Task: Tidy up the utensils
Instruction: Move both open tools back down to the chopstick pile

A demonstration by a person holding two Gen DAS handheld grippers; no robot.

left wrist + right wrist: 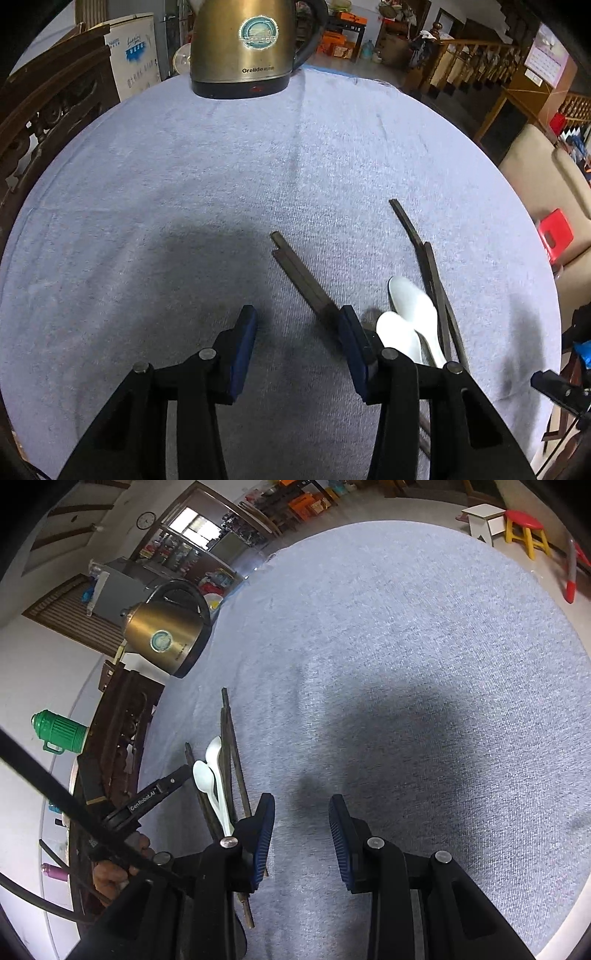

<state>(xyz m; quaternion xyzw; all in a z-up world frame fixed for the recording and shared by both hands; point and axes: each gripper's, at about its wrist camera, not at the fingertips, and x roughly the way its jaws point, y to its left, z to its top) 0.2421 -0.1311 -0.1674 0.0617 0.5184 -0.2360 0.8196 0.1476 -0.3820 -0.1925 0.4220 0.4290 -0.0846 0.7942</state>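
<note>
brass-coloured kettle (243, 44) upright at far edge of grey-blue cloth (184, 177); green flask (59, 733), red stool (526, 531) beyond

You're in a lived-in home: a kettle (247, 48) at twelve o'clock, a wooden stair railing (476, 59) and sofa (546, 184) toward two.

A nubby, matt grey-blue cloth (221, 184) is seen beneath smooth, glossy white spoons (410, 314), perhaps plastic or ceramic, dull dark chopsticks (303, 273) that look wooden, and a brushed brass-toned metal kettle (243, 48) with black plastic base.
</note>
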